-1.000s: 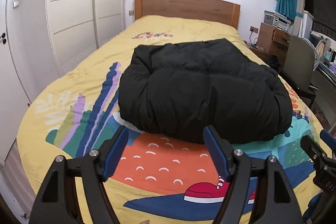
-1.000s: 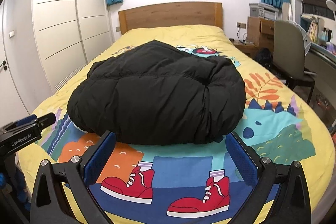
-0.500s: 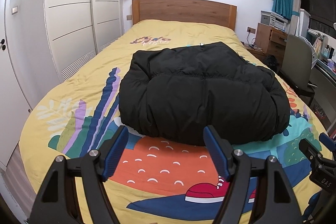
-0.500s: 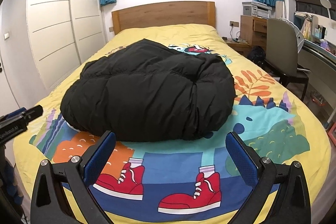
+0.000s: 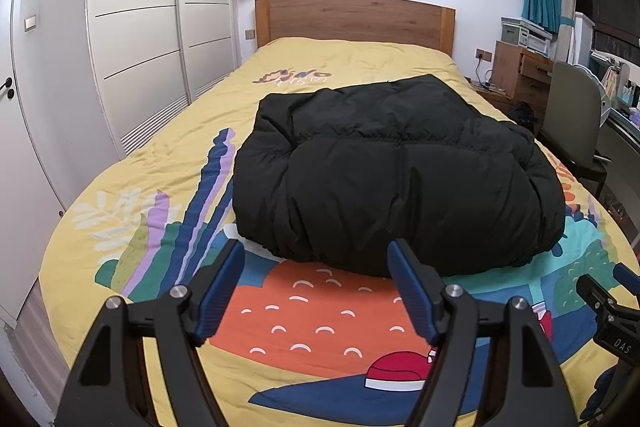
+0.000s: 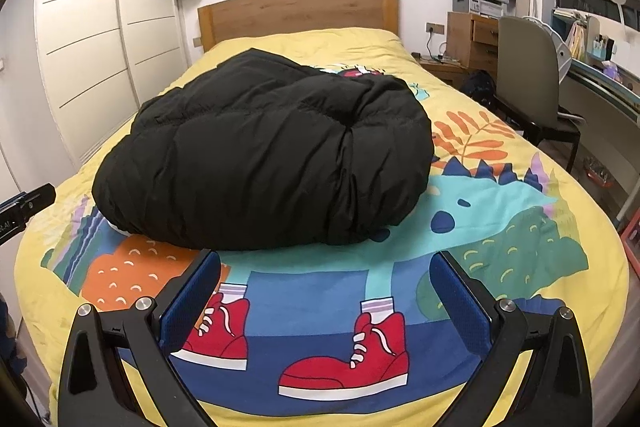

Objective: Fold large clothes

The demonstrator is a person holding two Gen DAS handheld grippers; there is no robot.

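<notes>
Lying folded into a puffy black bundle, down jacket (image 5: 400, 179) on bed (image 5: 168, 155), both grippers' jaws wide apart, empty.

Black quilted down jacket (image 5: 396, 183), folded into a thick, puffy, rounded bundle, lying flat on the yellow patterned bedspread (image 5: 168, 147). It fills the centre of both views; stitched seams and creases cross its top, and its near edge bulges over the orange and turquoise print.
</notes>
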